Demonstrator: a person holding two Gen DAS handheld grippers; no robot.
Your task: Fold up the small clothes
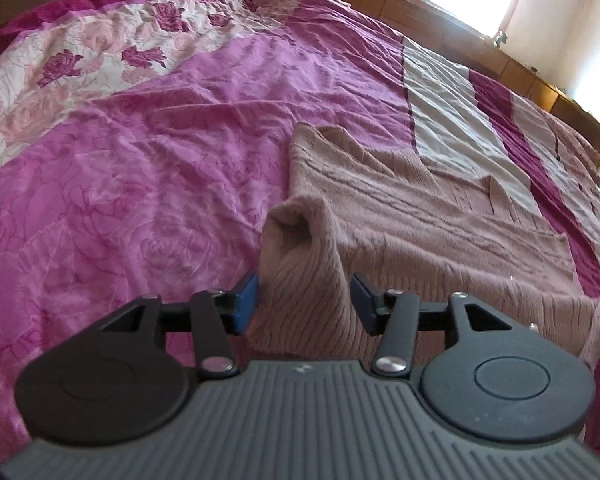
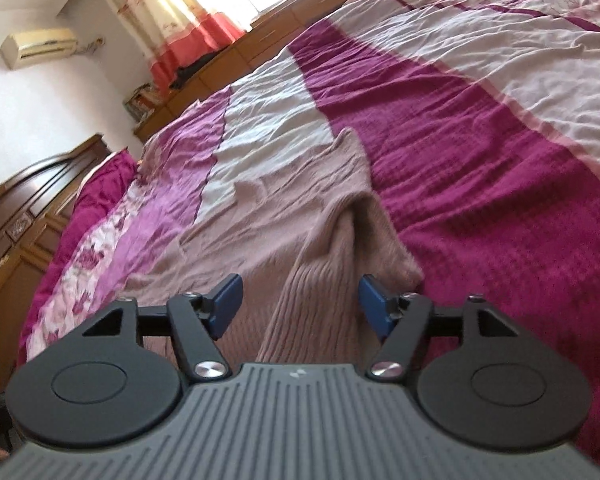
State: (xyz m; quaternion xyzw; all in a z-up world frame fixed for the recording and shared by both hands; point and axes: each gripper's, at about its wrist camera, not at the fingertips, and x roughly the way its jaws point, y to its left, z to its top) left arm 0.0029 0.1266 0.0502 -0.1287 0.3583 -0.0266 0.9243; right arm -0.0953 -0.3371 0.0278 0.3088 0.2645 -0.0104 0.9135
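Sweater's (image 1: 420, 216) near hem behind claw (image 1: 304, 304)

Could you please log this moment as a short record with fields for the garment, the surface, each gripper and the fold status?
garment: dusty-pink ribbed knit sweater, lying mostly flat, near edge bunched into raised folds
surface: bedspread with magenta, pink and pale stripes and a rose print
left gripper: open, blue fingers either side of a raised fold, not pressing it
right gripper: open, a ribbed fold between its fingers, clear gaps both sides
fold status: not neatly folded yet
background: window with a curtain, wooden cabinets
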